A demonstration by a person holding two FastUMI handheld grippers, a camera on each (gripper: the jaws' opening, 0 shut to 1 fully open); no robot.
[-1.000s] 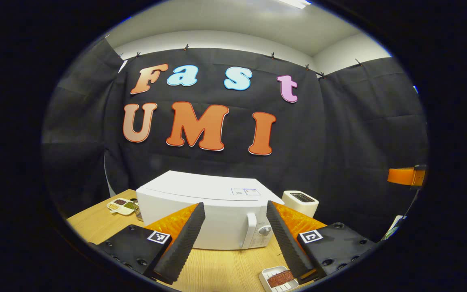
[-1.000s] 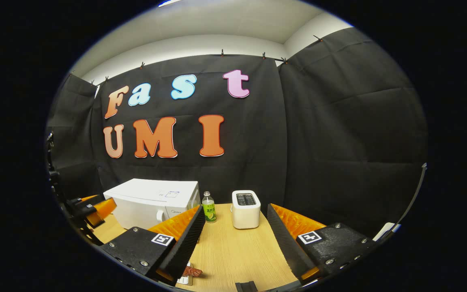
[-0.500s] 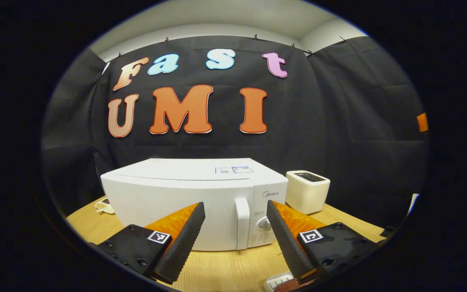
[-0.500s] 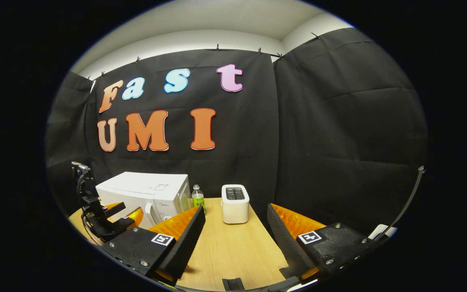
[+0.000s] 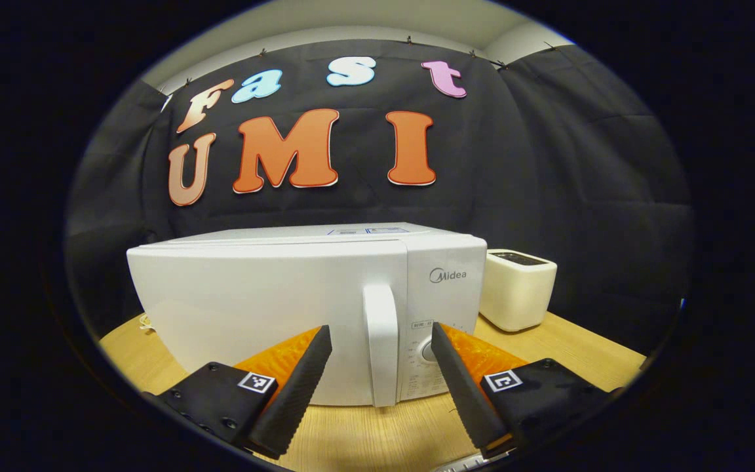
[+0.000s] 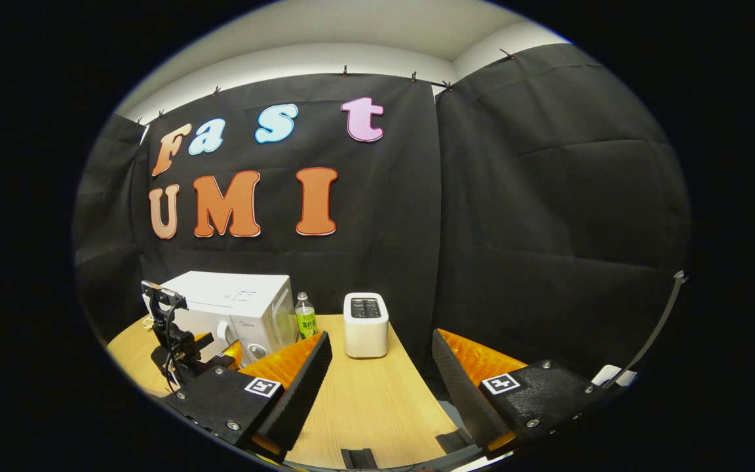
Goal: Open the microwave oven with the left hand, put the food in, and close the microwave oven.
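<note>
The white microwave oven (image 5: 266,301) stands shut on the wooden table, close in front of me in the left gripper view. Its vertical door handle (image 5: 381,344) rises between the fingers of my left gripper (image 5: 381,393), which is open with nothing touching the fingers. Right of the handle is a round knob (image 5: 427,352). In the right gripper view the microwave (image 6: 233,311) is at the far left, with the left gripper (image 6: 210,351) just in front of its handle. My right gripper (image 6: 381,393) hangs open over the table, holding nothing.
A white toaster (image 5: 518,288) stands right of the microwave, also the toaster (image 6: 366,324) in the right gripper view. A green-labelled bottle (image 6: 305,316) sits between microwave and toaster. The wooden table (image 6: 371,400) stretches ahead of the right gripper, and black cloth walls close the booth.
My left gripper has moved forward and lower toward the microwave, bringing the door handle between its fingers; the food tray has slid out of its view. The right gripper drifted slightly right and back.
</note>
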